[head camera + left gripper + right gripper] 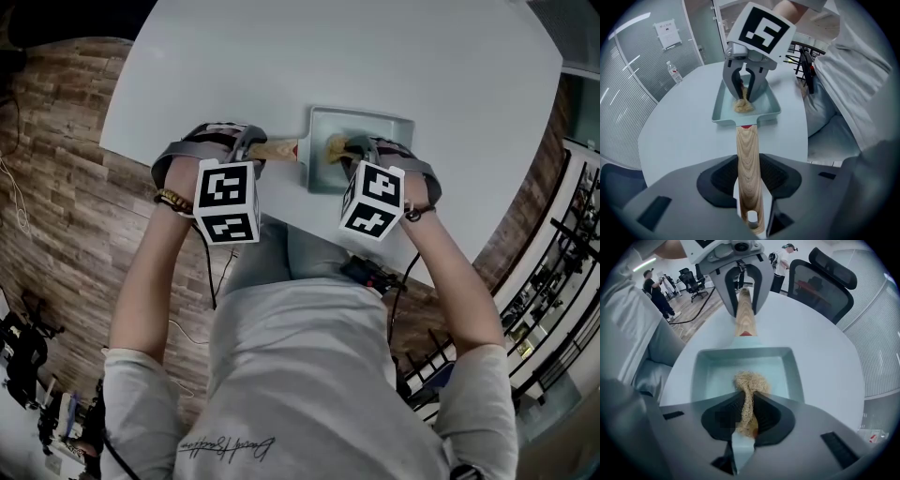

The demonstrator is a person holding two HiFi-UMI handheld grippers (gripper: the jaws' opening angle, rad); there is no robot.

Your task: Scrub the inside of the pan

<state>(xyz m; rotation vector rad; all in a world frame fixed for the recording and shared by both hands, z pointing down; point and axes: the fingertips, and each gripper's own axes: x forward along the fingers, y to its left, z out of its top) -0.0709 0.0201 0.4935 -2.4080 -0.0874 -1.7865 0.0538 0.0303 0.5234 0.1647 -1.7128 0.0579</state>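
1. The left gripper [749, 187] is over the left side of the white counter [281, 66]. Its fingers [719, 177] are closed on the wooden handle [747, 150] of the pan, one finger on each side.
2. The handle sticks out of the pan's left wall and runs to the left gripper.
3. The pan [401, 124] is square and pale blue-green. It sits flat on the counter, near the edge by the person.
4. A tan, stringy scrubber [751, 380] is inside the pan. It touches the bottom, in the part nearer the handle.
5. The right gripper [747, 420] points down into the pan. Its fingers [771, 416] are squeezed shut on the top of the scrubber, and the bushy end hangs out below them.
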